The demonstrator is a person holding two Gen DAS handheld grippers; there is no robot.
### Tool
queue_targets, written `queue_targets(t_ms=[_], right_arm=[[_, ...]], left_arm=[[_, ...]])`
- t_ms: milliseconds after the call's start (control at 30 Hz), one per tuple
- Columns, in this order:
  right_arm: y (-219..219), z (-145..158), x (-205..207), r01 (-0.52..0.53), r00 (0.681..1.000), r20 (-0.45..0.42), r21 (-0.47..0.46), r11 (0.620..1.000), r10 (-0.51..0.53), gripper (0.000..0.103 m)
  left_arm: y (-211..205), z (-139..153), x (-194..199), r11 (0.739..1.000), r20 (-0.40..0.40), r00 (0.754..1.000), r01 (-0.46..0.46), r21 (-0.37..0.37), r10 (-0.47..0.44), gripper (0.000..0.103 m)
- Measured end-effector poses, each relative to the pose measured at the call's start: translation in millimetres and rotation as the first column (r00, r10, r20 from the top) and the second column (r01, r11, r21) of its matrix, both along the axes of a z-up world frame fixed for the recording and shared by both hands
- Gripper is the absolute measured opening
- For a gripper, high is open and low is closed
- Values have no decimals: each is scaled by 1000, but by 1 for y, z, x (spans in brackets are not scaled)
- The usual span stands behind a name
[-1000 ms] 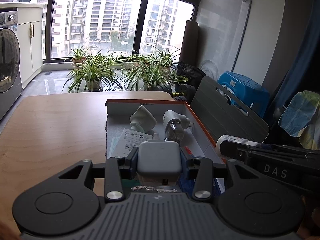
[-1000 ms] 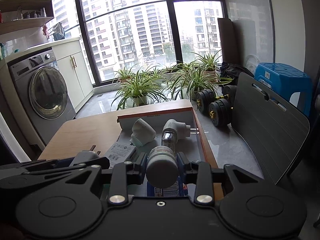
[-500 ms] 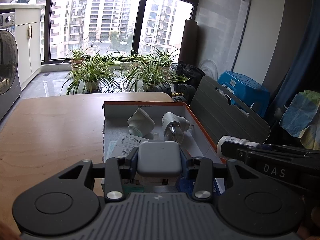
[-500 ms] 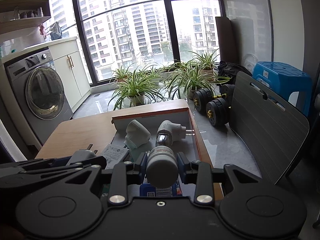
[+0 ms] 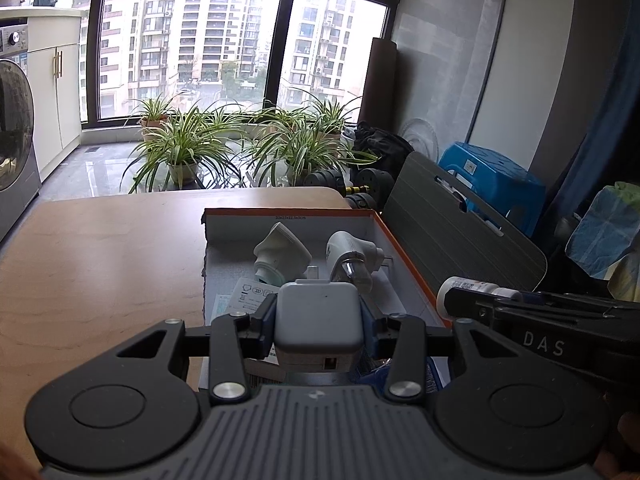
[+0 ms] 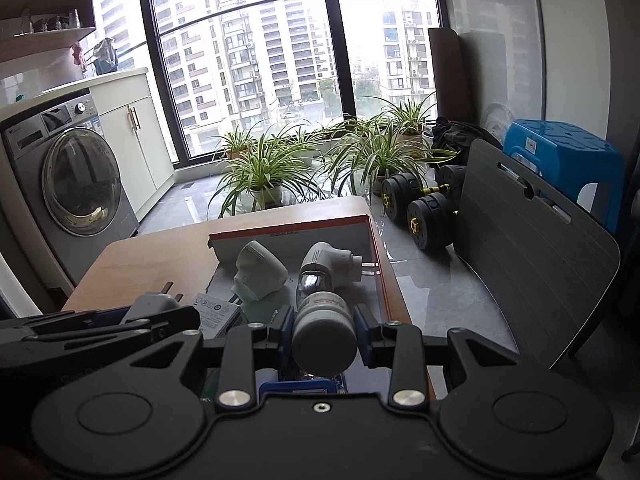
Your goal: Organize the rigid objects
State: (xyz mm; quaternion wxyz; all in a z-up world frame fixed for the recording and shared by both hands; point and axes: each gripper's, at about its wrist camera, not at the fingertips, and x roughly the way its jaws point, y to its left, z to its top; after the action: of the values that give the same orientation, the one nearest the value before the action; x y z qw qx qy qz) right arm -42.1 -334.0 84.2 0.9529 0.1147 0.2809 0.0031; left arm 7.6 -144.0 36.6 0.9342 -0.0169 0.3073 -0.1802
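Left wrist view: the left hand-held gripper [image 5: 320,326] pinches a grey charger [image 5: 319,319] above the near end of the orange-edged box [image 5: 404,258] on the bench [image 5: 100,264]. Inside lie 2 white plug-in devices [image 5: 282,254], leaflets and a blue packet, so sorting looks partly done.

Right wrist view: the right hand-held gripper [image 6: 323,336] clamps a white bottle [image 6: 324,330] over the same box; both items likely remain to be placed.

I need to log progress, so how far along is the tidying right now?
Partly done. Two white plug-in devices and some leaflets already lie in the orange-edged box. In hand: the left tongs grip a grey adapter, the right tongs a white bottle, both over the box. Left: setting both down.
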Motion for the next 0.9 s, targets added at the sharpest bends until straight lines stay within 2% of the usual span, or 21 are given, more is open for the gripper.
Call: queue_targets(t_ms=[667, 900], right_arm=[[-19, -10, -3, 4, 999, -34, -11, 1000, -4, 40], [-24, -7, 2, 17, 1000, -7, -22, 1000, -17, 43]], left_arm=[[-1, -3, 10, 1000, -23, 1000, 11, -3, -11, 43], [-2, -5, 12, 1000, -31, 999, 10, -3, -10, 43]])
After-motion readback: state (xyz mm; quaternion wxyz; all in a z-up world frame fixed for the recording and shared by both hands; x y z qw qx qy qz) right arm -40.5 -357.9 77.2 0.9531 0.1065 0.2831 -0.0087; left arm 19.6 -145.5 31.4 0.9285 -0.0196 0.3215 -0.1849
